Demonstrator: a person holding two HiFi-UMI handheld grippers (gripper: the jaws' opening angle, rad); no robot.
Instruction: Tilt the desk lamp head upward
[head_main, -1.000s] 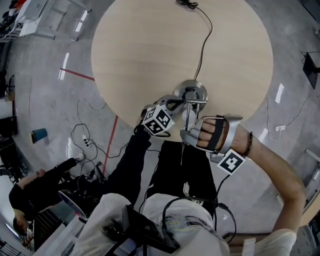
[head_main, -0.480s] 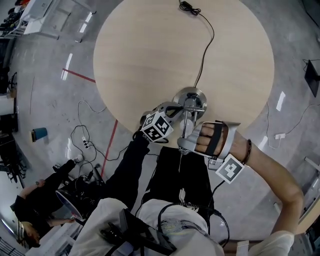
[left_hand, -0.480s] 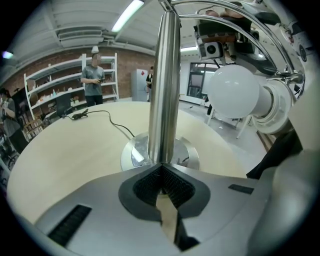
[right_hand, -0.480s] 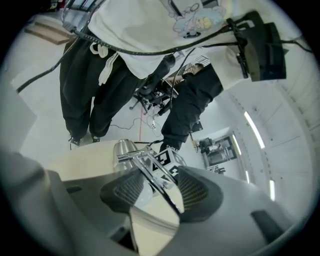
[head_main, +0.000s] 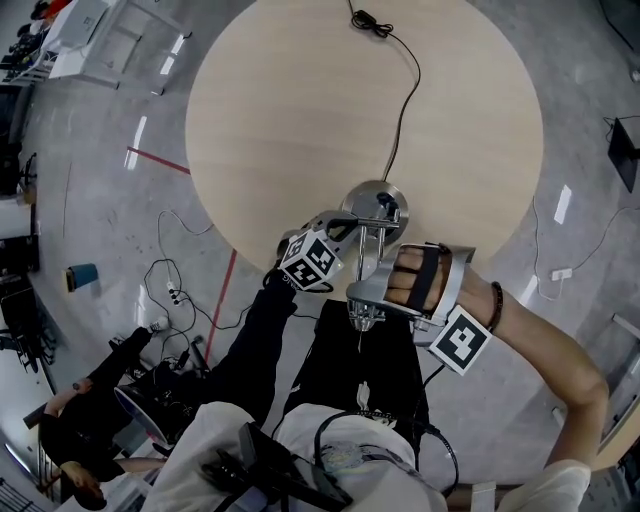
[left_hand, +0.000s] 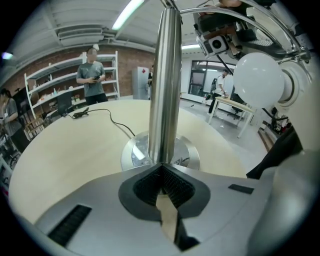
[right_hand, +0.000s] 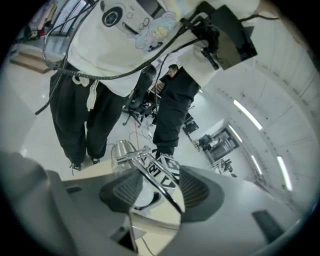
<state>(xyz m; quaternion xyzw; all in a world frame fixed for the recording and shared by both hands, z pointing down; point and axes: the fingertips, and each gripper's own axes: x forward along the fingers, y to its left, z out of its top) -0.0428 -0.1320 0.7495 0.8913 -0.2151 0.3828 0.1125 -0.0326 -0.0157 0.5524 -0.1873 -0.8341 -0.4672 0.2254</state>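
A chrome desk lamp stands on the round wooden table (head_main: 300, 120) near its front edge, with its round base (head_main: 378, 203) and upright pole (left_hand: 167, 75). My left gripper (head_main: 350, 222) is shut on the pole just above the base (left_hand: 160, 152), the pole sitting in the notch of the pads (left_hand: 162, 177). The lamp head (head_main: 366, 312) hangs over the table edge. My right gripper (head_main: 368, 292) is closed round the head's chrome wire guard (right_hand: 155, 175). The white bulb (left_hand: 260, 80) shows at the upper right of the left gripper view.
The lamp's black cord (head_main: 405, 90) runs across the table to its far edge. Cables and a power strip (head_main: 172, 285) lie on the floor to the left. A person (head_main: 90, 420) sits at lower left, and another person (left_hand: 92, 75) stands by the shelves.
My right gripper has moved toward me and slightly left with the lamp head, which now reaches further past the table edge. The left gripper stays on the pole.
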